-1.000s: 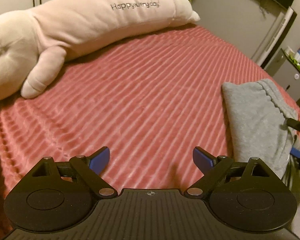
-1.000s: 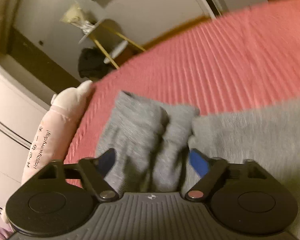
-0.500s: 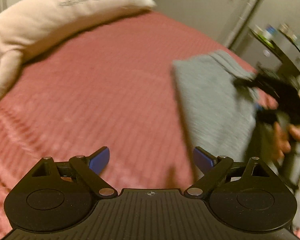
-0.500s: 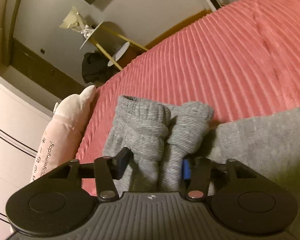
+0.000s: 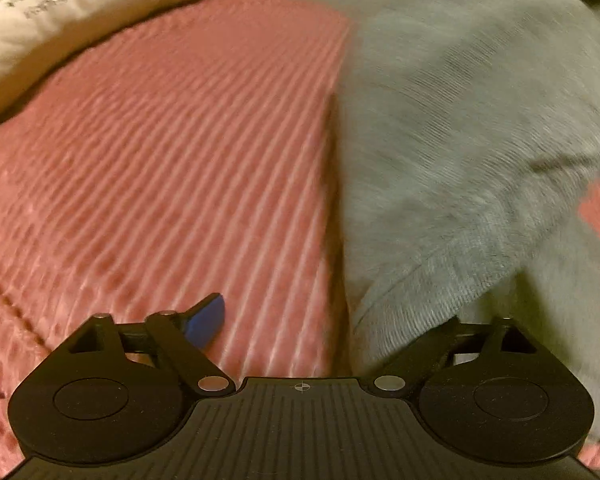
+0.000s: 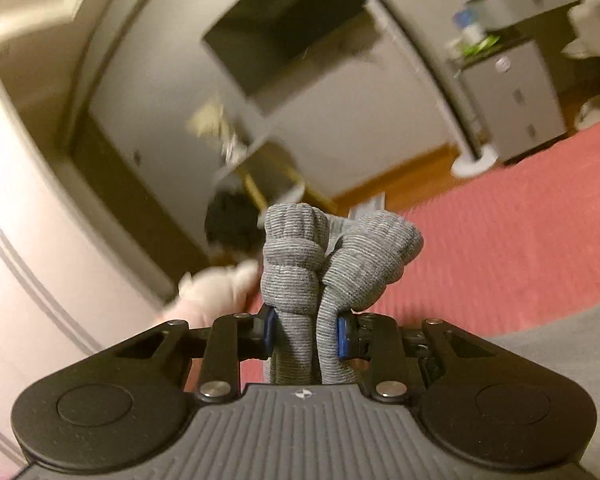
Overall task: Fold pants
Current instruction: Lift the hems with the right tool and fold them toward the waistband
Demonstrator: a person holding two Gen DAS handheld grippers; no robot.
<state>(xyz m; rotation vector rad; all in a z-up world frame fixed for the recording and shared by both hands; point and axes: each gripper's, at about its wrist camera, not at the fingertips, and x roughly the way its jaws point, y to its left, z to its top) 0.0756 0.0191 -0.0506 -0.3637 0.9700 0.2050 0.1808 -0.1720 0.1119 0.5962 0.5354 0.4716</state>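
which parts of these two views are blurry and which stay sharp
Left wrist view: the red bedspread and grey pants smear with motion; only the gripper body is crisp. Right wrist view: the room behind streaks, while the ribbed cuffs pinched in the closing right gripper stay sharp. Fisheye bends both.

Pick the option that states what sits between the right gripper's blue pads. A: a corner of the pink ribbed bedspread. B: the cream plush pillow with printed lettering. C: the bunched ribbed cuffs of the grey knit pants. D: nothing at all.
C: in the right wrist view the right gripper is closing with both blue pads pressed against the bunched ribbed cuffs of the grey knit pants, raised above the pink ribbed bedspread.
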